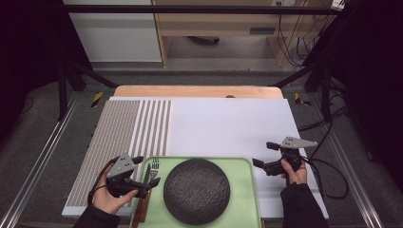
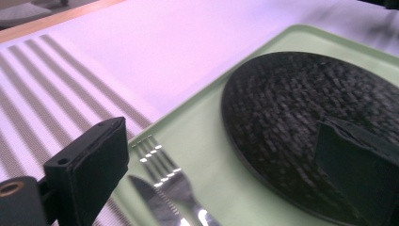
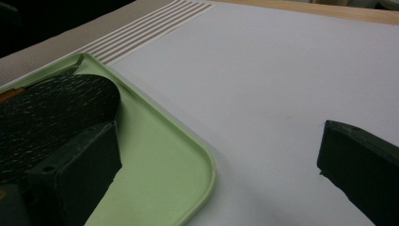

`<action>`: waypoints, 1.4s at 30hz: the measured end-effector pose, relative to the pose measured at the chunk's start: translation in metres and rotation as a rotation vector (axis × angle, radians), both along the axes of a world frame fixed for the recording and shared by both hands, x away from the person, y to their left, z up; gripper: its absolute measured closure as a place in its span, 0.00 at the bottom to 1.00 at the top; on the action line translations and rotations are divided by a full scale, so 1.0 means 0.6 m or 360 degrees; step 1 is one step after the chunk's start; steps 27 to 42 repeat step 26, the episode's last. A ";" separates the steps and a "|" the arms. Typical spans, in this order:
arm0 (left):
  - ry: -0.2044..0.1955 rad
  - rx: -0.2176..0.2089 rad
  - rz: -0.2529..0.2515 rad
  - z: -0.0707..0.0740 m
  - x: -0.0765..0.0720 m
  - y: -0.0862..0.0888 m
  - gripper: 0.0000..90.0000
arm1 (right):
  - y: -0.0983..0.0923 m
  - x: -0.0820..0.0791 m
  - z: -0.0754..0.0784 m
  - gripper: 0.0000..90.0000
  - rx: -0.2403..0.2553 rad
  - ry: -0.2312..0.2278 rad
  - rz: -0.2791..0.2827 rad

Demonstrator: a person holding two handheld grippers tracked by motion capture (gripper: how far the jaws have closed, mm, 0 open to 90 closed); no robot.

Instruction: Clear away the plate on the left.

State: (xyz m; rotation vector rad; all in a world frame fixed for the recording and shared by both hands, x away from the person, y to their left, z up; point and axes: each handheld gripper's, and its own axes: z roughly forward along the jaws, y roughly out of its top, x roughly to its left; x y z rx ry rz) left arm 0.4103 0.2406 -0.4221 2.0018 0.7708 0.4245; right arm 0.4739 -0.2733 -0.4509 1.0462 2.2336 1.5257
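— Nearest the left gripper (image 1: 142, 183), jaws apart, lie the fork (image 2: 162, 170) and knife (image 2: 151, 203) on the green tray (image 1: 244, 190). How would they handle?

— Thin, stiff, slippery steel, I'd judge; pinch the handles. They sit between its jaws, just left of the dark plate (image 1: 196, 191).

— Farther off?

— Right gripper (image 1: 262, 154), also agape, hangs beside the tray's corner.

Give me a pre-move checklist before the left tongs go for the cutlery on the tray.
1. Left tongs open: ok, jaws apart.
2. Fork and knife between the jaws: ok in the left gripper view.
3. Cutlery free of the black plate: ok, a strip of green tray shows between.
4. Jaws touching the cutlery: cannot tell.
5. Right tongs out of the way: ok, open over the white mat.
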 end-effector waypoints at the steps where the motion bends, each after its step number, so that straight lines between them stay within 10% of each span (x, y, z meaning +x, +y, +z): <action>1: -0.0004 -0.0007 0.0020 -0.003 0.003 0.008 0.04 | 0.000 0.000 0.000 0.00 -0.0001 0.0001 0.0000; 18: -0.0009 -0.0129 0.0258 -0.053 0.031 0.104 0.04 | 0.000 0.001 -0.002 0.00 -0.0018 0.0013 0.0000; 42: -0.0006 -0.0135 0.0284 -0.063 0.037 0.114 0.04 | 0.001 0.002 -0.003 0.00 -0.0026 0.0021 0.0006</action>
